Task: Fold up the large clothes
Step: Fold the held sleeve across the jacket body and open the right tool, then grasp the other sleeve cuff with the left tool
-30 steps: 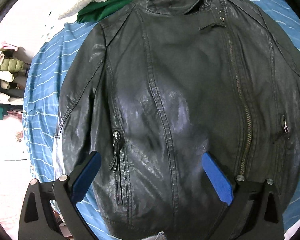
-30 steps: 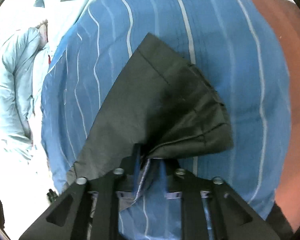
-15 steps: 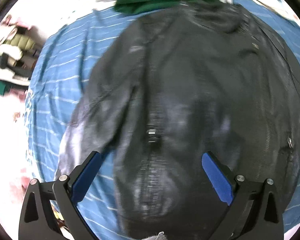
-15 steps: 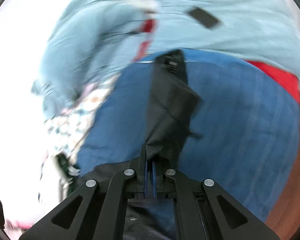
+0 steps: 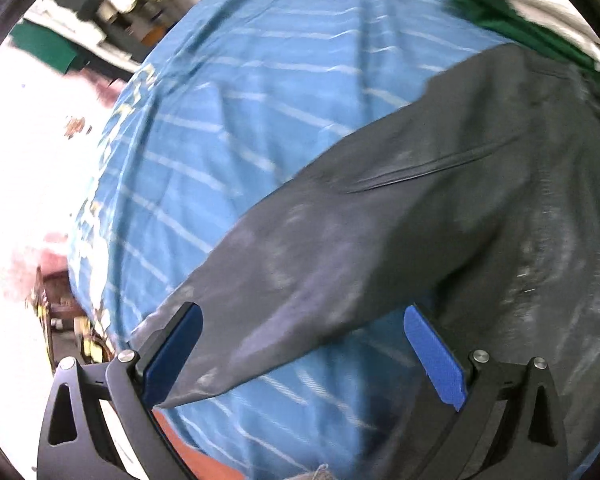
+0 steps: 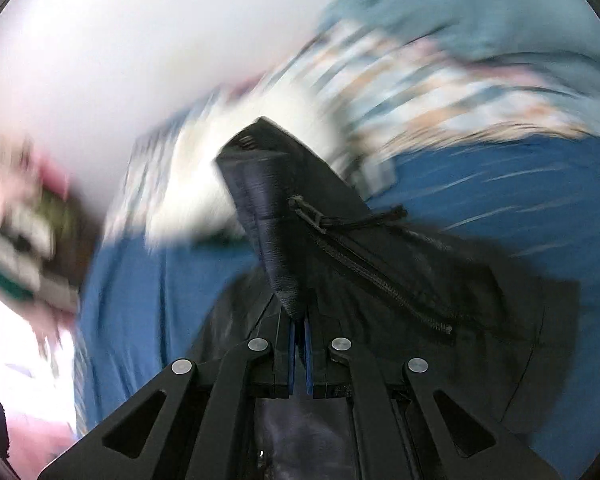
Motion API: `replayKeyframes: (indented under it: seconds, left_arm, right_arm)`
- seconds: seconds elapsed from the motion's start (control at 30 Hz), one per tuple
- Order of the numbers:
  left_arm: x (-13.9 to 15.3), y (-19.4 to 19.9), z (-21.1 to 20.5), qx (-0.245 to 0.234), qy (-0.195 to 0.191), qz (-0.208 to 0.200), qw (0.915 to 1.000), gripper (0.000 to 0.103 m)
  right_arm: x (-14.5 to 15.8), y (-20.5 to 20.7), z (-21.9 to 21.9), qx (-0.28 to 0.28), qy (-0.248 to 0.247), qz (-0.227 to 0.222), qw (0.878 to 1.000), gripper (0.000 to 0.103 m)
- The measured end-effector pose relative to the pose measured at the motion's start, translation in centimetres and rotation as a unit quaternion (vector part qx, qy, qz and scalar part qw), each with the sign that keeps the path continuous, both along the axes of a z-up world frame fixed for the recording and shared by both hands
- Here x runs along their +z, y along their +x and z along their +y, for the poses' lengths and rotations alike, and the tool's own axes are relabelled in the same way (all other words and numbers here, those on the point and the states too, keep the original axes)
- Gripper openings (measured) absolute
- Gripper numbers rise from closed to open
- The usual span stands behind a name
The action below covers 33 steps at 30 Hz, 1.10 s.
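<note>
A black leather jacket [image 5: 480,208] lies on a blue striped bedsheet [image 5: 240,100]. In the left wrist view its sleeve [image 5: 300,288] stretches toward the lower left, its cuff end close to the left blue pad. My left gripper [image 5: 304,348] hovers open above that sleeve, nothing pinched between the pads. In the right wrist view my right gripper [image 6: 298,344] is shut on a fold of the jacket's [image 6: 400,280] edge, which stands up from the pads. A zipper [image 6: 372,272] runs across the lifted part.
A green garment [image 5: 520,28] and white fabric lie at the bed's far right corner. Stacked clothes [image 5: 96,8] sit off the bed at upper left. The right wrist view, blurred, shows light blue and patterned bedding [image 6: 440,60] beyond the sheet [image 6: 520,200].
The left gripper swept left from over the jacket's front to its sleeve, rolling as it went. The right gripper closed on the jacket edge and swung it up and round.
</note>
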State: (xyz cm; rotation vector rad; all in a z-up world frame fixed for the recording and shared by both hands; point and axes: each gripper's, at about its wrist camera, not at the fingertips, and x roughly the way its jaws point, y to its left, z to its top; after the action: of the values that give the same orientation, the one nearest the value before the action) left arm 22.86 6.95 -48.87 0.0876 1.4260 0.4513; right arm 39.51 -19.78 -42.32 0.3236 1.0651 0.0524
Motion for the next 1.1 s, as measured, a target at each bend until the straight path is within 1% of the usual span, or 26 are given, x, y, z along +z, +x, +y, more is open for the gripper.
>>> replayKeyframes:
  seconds: [0.03, 0.1, 0.13, 0.17, 0.2, 0.23, 0.27, 0.3, 0.33, 0.37, 0.43, 0.47, 0.5, 0.57, 0.63, 0.67, 0.7, 0.73, 0.77, 0.8, 0.83, 0.9, 0.97, 1.0, 1.07, 1.1]
  left_arm:
    - [-0.1, -0.4, 0.6, 0.004, 0.002, 0.002, 1.0, 0.103]
    - [-0.4, -1.3, 1.8, 0.01, 0.003, 0.009, 0.9999, 0.103]
    - [-0.4, -1.7, 2.1, 0.011, 0.002, 0.012, 0.9999, 0.103]
    - [-0.4, -2.0, 2.4, 0.011, 0.002, 0.015, 0.9998, 0.103]
    - [-0.4, -2.4, 2.6, 0.011, 0.001, 0.019, 0.9998, 0.103]
    - [-0.4, -2.8, 2.8, 0.012, -0.003, 0.02, 0.9997, 0.103]
    - [-0.3, -3.1, 3.1, 0.012, -0.008, 0.021, 0.9997, 0.103]
    - [-0.2, -3.5, 3.1, 0.013, -0.014, 0.025, 0.9995, 0.103]
    - [-0.2, -3.7, 3.2, 0.014, -0.018, 0.026, 0.9994, 0.103]
    - [-0.1, -3.9, 3.2, 0.015, -0.025, 0.029, 0.9992, 0.103]
    - [0.0, -4.3, 3.0, 0.015, -0.035, 0.032, 0.9988, 0.103]
    - [0.0, -4.4, 2.8, 0.013, -0.039, 0.033, 0.9986, 0.103]
    - [-0.1, -4.6, 2.4, 0.009, -0.04, 0.034, 0.9986, 0.103]
    - [-0.3, -4.8, 1.8, 0.001, -0.036, 0.035, 0.9987, 0.103]
    - [-0.8, -5.0, 1.2, -0.005, -0.029, 0.039, 0.9988, 0.103]
    - [-1.0, -5.1, 1.0, -0.004, -0.026, 0.04, 0.9988, 0.103]
    - [-1.1, -5.2, 0.9, -0.002, -0.023, 0.039, 0.999, 0.103]
    - [-1.3, -5.3, 0.8, 0.003, -0.018, 0.038, 0.9991, 0.103]
    - [-1.4, -5.4, 0.8, 0.01, -0.015, 0.037, 0.9992, 0.103]
    - [-1.7, -5.6, 0.9, 0.02, -0.013, 0.036, 0.9991, 0.103]
    - [-2.0, -5.8, 1.1, 0.032, -0.013, 0.037, 0.9987, 0.103]
    - [-2.6, -6.2, 1.5, 0.057, -0.013, 0.042, 0.9974, 0.103]
    - [-3.0, -6.9, 2.3, 0.09, -0.025, 0.05, 0.9943, 0.103]
    - [-3.0, -7.3, 2.6, 0.103, -0.031, 0.051, 0.9929, 0.103]
    - [-2.8, -8.3, 3.7, 0.133, -0.055, 0.045, 0.9885, 0.103]
    - [-2.8, -8.7, 4.2, 0.144, -0.066, 0.04, 0.9866, 0.103]
  right_arm:
    - [-1.9, 0.0, 1.8, 0.022, -0.007, 0.023, 0.999, 0.004]
    - [-6.6, 1.0, 6.1, 0.073, -0.028, 0.098, 0.992, 0.004]
    - [-8.1, 1.2, 6.9, 0.088, -0.021, 0.126, 0.988, 0.006]
    - [-9.2, 1.2, 7.9, 0.099, -0.014, 0.157, 0.982, 0.012]
    - [-9.4, 0.6, 7.7, 0.101, -0.001, 0.166, 0.981, 0.014]
    - [-8.9, 0.0, 6.9, 0.097, 0.015, 0.166, 0.981, 0.02]
    - [-8.5, -0.4, 5.8, 0.093, 0.029, 0.163, 0.982, 0.038]
    - [-6.7, -1.6, 4.4, 0.078, 0.053, 0.154, 0.984, 0.048]
    - [-5.6, -2.9, 2.3, 0.059, 0.062, 0.146, 0.986, 0.065]
    - [-4.4, -4.4, 0.0, 0.035, 0.056, 0.14, 0.988, 0.068]
    - [-3.1, -7.5, -4.0, -0.015, -0.007, 0.149, 0.989, 0.068]
    - [-3.1, -8.4, -5.4, -0.03, -0.044, 0.16, 0.986, 0.068]
    - [-3.7, -9.9, -7.2, -0.047, -0.109, 0.189, 0.975, 0.068]
    - [-5.4, -11.2, -9.8, -0.053, -0.142, 0.221, 0.963, 0.068]
    - [-8.4, -11.9, -11.1, -0.026, -0.171, 0.253, 0.952, 0.068]
    - [-9.2, -11.8, -11.1, -0.017, -0.186, 0.257, 0.948, 0.065]
    - [-10.1, -11.7, -12.0, -0.024, -0.221, 0.255, 0.941, 0.061]
    - [-10.3, -11.6, -13.1, -0.041, -0.237, 0.254, 0.937, 0.054]
    - [-10.2, -11.6, -15.2, -0.072, -0.225, 0.245, 0.94, 0.054]
    - [-10.4, -11.6, -16.7, -0.093, -0.197, 0.248, 0.944, 0.054]
    - [-10.6, -11.9, -17.5, -0.099, -0.184, 0.251, 0.945, 0.054]
    - [-10.8, -12.1, -17.3, -0.076, -0.202, 0.248, 0.945, 0.06]
    - [-10.0, -12.0, -15.8, -0.041, -0.234, 0.251, 0.939, 0.061]
    - [-9.4, -12.1, -15.1, -0.029, -0.237, 0.257, 0.936, 0.061]
    - [-8.3, -13.3, -13.0, -0.019, -0.218, 0.265, 0.939, 0.061]
    - [-6.9, -14.1, -12.4, -0.019, -0.194, 0.264, 0.945, 0.061]
